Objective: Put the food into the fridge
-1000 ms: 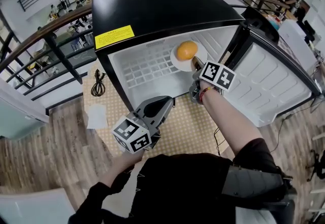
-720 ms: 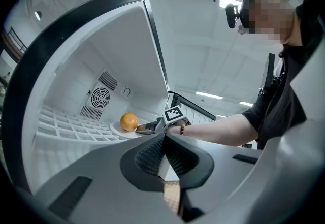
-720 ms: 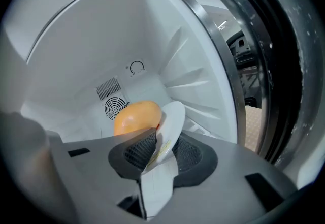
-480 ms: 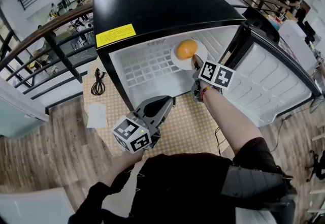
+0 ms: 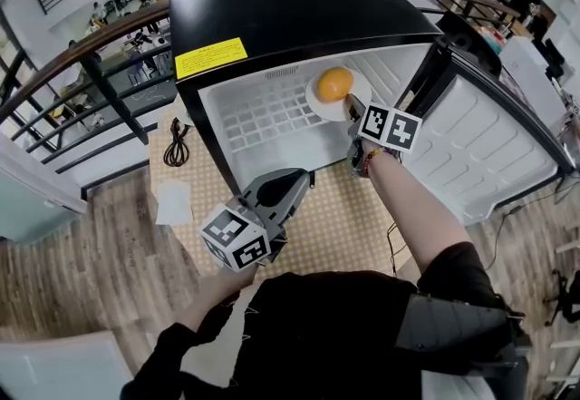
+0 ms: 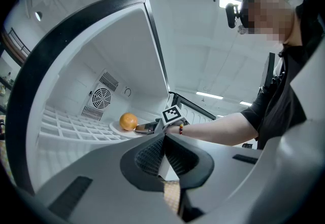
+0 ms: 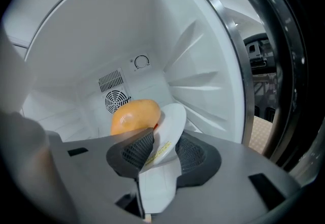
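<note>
A small black fridge (image 5: 290, 8) stands open in front of me. An orange (image 5: 334, 83) lies on a white plate (image 5: 317, 103) resting on the white wire shelf (image 5: 258, 121) inside. My right gripper (image 5: 355, 112) reaches in at the plate's near rim. In the right gripper view the plate (image 7: 170, 126) rim sits between the jaws of the right gripper (image 7: 161, 149), which are opening, and the orange (image 7: 134, 115) lies just beyond. My left gripper (image 5: 294, 180) hangs low before the fridge. In its own view the left gripper (image 6: 162, 149) is shut on nothing, facing the orange (image 6: 128, 121).
The fridge door (image 5: 489, 153) swings open to the right. A black cable (image 5: 176, 151) and a white sheet (image 5: 172, 203) lie on the floor left of the fridge. A dark railing (image 5: 91, 72) runs behind it.
The right gripper, the plate and the orange have shifted very slightly up and right in the head view. The left gripper has stayed in place.
</note>
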Tool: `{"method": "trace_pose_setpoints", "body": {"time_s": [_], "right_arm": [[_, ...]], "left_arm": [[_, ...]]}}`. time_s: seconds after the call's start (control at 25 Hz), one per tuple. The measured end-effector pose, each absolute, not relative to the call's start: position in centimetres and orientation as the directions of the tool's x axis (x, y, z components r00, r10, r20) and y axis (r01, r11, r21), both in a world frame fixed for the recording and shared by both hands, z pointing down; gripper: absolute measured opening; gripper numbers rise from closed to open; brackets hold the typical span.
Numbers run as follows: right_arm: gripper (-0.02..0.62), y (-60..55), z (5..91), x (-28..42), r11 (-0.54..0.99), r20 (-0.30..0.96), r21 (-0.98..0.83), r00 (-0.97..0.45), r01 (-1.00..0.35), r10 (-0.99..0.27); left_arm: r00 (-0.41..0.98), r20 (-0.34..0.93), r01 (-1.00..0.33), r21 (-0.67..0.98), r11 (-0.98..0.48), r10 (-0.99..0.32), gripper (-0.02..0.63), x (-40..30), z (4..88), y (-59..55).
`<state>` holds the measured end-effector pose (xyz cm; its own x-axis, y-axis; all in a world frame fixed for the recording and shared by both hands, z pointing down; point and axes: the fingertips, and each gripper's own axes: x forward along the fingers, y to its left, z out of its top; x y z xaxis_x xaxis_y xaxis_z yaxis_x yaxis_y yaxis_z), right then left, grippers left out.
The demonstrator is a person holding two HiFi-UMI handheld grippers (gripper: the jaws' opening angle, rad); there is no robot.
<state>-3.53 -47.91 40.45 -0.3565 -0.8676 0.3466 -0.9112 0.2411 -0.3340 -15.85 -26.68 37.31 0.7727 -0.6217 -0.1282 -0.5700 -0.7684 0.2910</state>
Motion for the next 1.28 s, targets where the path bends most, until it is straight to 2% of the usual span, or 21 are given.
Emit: {"method": "trace_pose_setpoints", "body": {"time_s": [0.56,1.28], "right_arm": [[0.152,-47.5,40.9,-3.1,0.172,0.357,-0.338,-0.295,-0.925,-0.886],[0.19,-46.5,40.7,-2.5,0.062,0.324,-0.27,-0.151,-0.961,-0.934]], "left_arm": [[0.769,-0.133,-0.569,0.301,-0.765,-0.625,0.012,-16.0,37.4,-26.9],[0.754,-0.153,-0.576,0.315,-0.755,-0.639,0.012,-16.9,37.6,-26.6]]}}
